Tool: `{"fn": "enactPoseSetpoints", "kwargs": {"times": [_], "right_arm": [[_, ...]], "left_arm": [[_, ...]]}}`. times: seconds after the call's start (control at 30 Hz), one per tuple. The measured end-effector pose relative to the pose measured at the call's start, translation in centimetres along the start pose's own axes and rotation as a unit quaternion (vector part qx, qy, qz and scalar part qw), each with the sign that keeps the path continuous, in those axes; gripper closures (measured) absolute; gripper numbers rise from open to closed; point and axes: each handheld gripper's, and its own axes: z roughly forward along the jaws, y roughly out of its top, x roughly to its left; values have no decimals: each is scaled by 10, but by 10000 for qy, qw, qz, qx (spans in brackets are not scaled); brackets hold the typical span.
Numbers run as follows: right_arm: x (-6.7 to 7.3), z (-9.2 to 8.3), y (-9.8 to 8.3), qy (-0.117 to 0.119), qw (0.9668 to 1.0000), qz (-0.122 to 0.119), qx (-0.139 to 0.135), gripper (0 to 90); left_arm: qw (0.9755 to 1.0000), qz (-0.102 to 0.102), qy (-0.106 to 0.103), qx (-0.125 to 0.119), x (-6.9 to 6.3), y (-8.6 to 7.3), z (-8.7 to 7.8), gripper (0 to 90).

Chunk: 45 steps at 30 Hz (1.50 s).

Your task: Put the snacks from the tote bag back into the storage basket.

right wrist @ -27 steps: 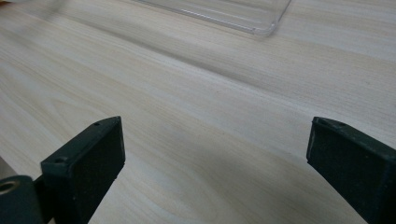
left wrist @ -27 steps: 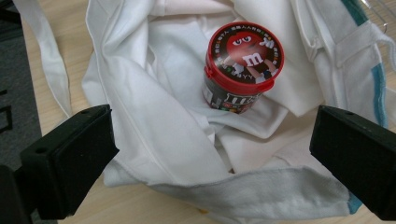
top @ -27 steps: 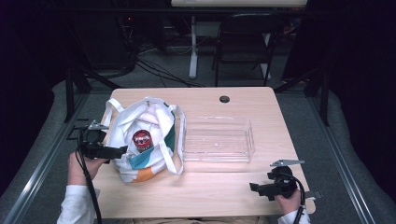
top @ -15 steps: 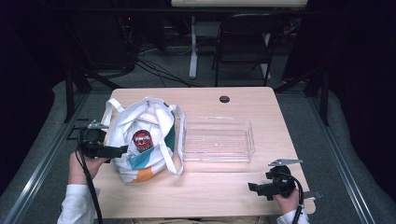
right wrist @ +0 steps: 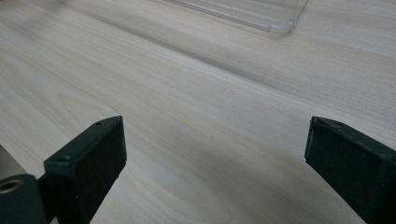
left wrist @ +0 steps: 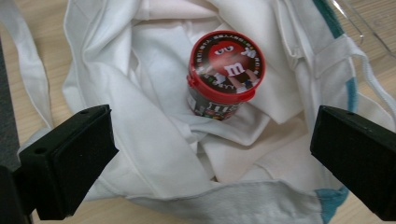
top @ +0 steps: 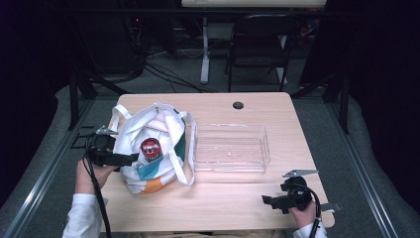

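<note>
Left gripper (top: 130, 159) at bag's left edge, jaws spread wide, nothing between them. White tote bag (top: 151, 148) slumped on table's (top: 228, 206) left half, mouth open. Red-lidded candy tub (left wrist: 224, 77) sits inside, lid up. Clear tray (top: 232, 148) just beside bag. Right gripper (top: 266, 200) near front right corner, jaws wide over bare wood.

Bright table, dark surroundings, soft focus
</note>
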Motion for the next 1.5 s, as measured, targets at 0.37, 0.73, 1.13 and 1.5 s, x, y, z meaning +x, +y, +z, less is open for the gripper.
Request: {"fn": "enactPoseSetpoints", "kwargs": {"times": [0.37, 0.73, 1.13, 1.5], "right_arm": [[-1, 3, -1, -20, 9999, 91, 72, 62], [0, 4, -2, -83, 9998, 66, 156, 64], [0, 4, -2, -78, 9997, 78, 195, 67], [1, 5, -3, -82, 9997, 37, 248, 71]], "left_arm": [[9998, 197, 10, 57, -10, 29, 8, 0], [9992, 338, -16, 225, -12, 46, 28, 0], [9983, 352, 36, 471, -15, 57, 51, 1], [9963, 424, 102, 739, -18, 59, 71, 1]]}}
